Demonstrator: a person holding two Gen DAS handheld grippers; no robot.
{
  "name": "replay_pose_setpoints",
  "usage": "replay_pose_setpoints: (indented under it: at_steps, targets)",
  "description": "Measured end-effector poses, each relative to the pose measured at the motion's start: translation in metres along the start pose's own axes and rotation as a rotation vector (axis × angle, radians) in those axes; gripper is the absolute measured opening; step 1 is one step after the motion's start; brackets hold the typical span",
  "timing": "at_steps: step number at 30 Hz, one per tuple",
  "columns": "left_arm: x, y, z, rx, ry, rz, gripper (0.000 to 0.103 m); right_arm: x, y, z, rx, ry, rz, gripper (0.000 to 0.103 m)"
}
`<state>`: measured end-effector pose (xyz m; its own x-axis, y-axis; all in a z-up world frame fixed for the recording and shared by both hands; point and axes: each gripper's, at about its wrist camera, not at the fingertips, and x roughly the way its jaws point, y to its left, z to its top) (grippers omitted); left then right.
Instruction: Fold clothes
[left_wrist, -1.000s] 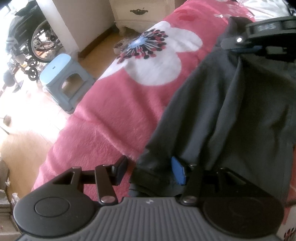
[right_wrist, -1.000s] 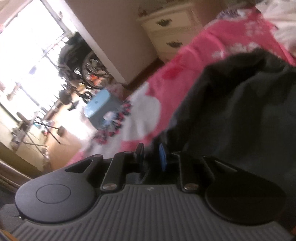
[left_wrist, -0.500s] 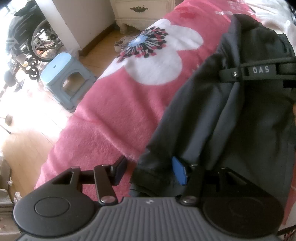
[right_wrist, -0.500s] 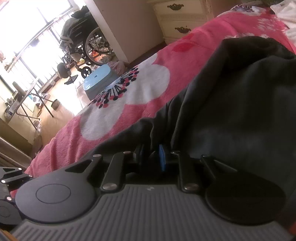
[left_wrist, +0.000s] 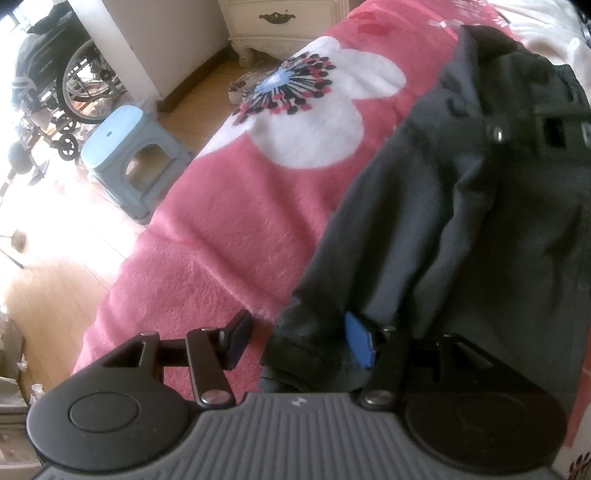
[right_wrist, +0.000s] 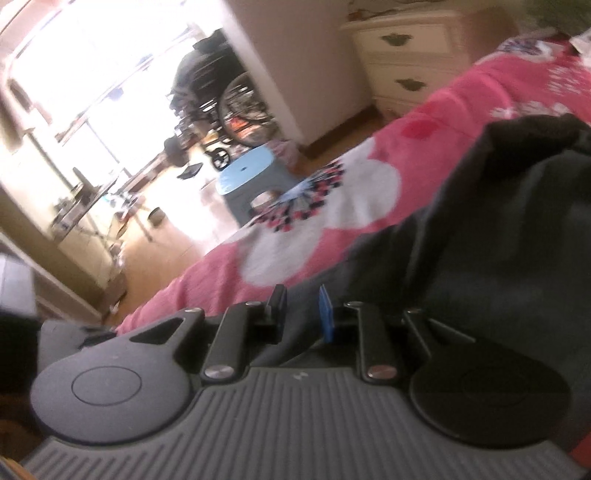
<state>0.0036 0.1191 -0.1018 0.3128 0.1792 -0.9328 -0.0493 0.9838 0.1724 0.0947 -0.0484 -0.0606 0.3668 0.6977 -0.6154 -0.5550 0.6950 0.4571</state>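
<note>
A dark grey garment (left_wrist: 461, 221) lies spread on a pink blanket (left_wrist: 229, 236) with a large white flower print, its hem bunched at the near edge of the bed and the rest reaching toward the far right. The left gripper (left_wrist: 295, 341) points steeply down at that near hem with its jaws standing apart; the cloth touches the blue pad on the right finger, while the black left finger sits clear over bare blanket, so nothing is pinched. It has stayed in the same spot over the last second. The right gripper (right_wrist: 303, 314) has its jaws close together and just now opening a little, with dark cloth showing in the narrow gap; whether the pads press on it I cannot tell, as the view is blurred. This gripper has swung and rolled over the last second, and in the left camera it now lies across the far right of the garment, seemingly carrying a fold across. Beyond the bed stand a blue stool (left_wrist: 129, 155), a white dresser (left_wrist: 280, 26) and a wheelchair (left_wrist: 55, 77)
</note>
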Motion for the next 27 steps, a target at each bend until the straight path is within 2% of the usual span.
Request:
replay_pose_setpoints:
  at_steps: [7, 14, 20, 25, 27]
  targets:
    - [0.0, 0.001, -0.001, -0.001, -0.007, -0.004, 0.059, 0.012, 0.022, -0.018, -0.04, 0.082, 0.085, 0.019]
    - [-0.002, 0.006, -0.009, 0.014, -0.057, -0.03, 0.06, 0.039, 0.031, -0.041, -0.038, 0.18, 0.106, 0.019]
    - [-0.012, 0.025, -0.02, -0.001, -0.147, -0.018, 0.061, 0.04, 0.028, -0.045, -0.043, 0.181, 0.117, 0.019]
    - [-0.021, 0.057, -0.022, -0.07, -0.242, 0.055, 0.059, 0.041, 0.027, -0.045, -0.051, 0.186, 0.118, 0.019]
    - [-0.023, 0.073, -0.02, -0.115, -0.266, 0.025, 0.059, 0.04, 0.027, -0.044, -0.052, 0.185, 0.12, 0.019]
